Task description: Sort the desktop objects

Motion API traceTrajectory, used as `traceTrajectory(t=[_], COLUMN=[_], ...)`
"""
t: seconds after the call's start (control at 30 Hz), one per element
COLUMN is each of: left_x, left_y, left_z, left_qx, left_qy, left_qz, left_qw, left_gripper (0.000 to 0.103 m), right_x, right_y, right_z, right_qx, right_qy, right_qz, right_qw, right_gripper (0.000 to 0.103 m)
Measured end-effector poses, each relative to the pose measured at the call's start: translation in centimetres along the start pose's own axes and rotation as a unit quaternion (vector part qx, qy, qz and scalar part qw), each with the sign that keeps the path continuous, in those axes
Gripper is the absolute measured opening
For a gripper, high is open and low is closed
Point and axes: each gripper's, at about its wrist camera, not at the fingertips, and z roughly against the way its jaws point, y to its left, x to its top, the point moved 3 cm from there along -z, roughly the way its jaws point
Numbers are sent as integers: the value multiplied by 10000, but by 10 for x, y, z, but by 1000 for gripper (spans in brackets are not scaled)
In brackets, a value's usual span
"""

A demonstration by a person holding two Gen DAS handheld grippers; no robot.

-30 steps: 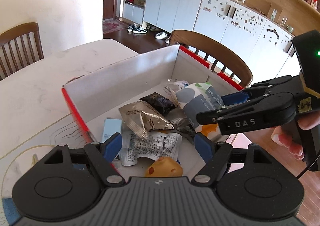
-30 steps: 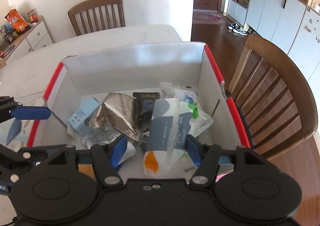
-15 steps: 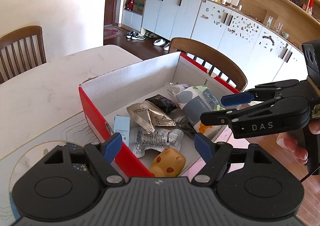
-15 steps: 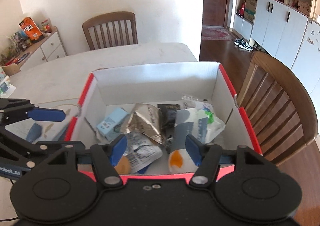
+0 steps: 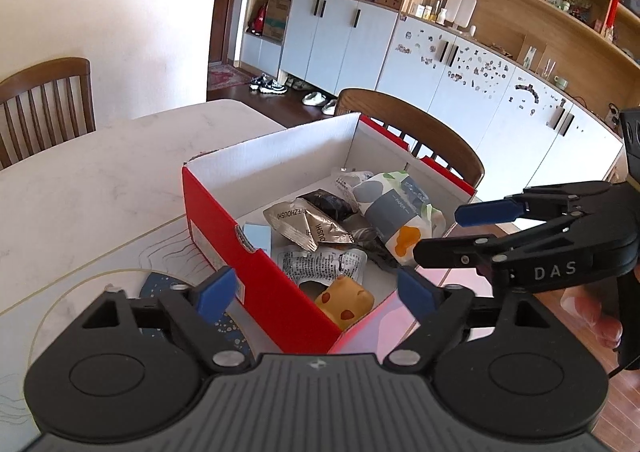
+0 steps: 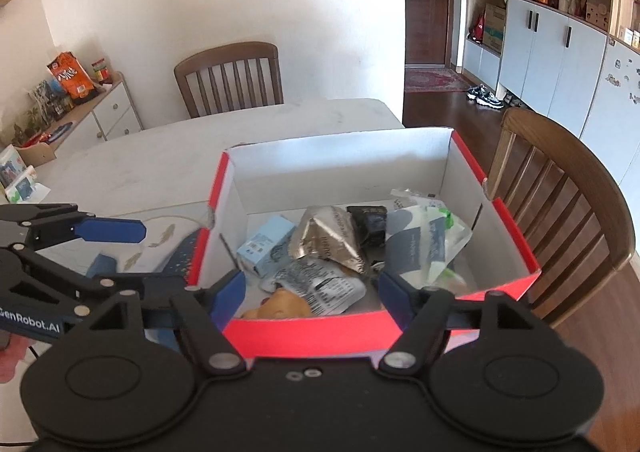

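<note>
red box [image 5: 256, 252] just beyond both empty tools.

Down in the red box [image 6: 360, 332], the yellow spotted toy [image 6: 280, 302] is half buried under the crinkled white wrapper [image 6: 316, 284], the black packet [image 6: 370, 222] peeks out behind the silver pouch [image 6: 328, 238], and print on the blue carton [image 6: 264, 248] is too small to read.
</note>
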Motion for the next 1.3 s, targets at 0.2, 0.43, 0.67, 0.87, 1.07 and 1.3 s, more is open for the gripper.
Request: traceTrajectory(t=[0.2,0.43,0.67,0.87,1.07,1.3], left_x=[-7,-13,-21,-31,-39,-49], left_y=[-2,-4,-8,-10,-11,-15], left_z=[15,27,38,45,50,56], left_qx=[-22,-82,-88,24,108,307], left_qy=[-200,-249,-279,-280,-253,-295], left_qz=[-62,-62,-92,-82,-73,-159], left_qw=[9998,9996,9995,9996,9996,9990], left_gripper=[103,103,103,103,103,103], right_x=[-10,-21,-32,-40,-46,-54], right_y=[13,25,34,41,44,45], right_z=[15,32,42,45,50,53], right_qx=[-49,-161,-252,-319,-344,-327], right_qy=[-141,-273,-346,-334,-327,-274], right_qz=[-59,7,-4,-48,-100,-186], right_qw=[9999,9995,9991,9989,9988,9989], right_gripper=[76,76,77,77,77,77])
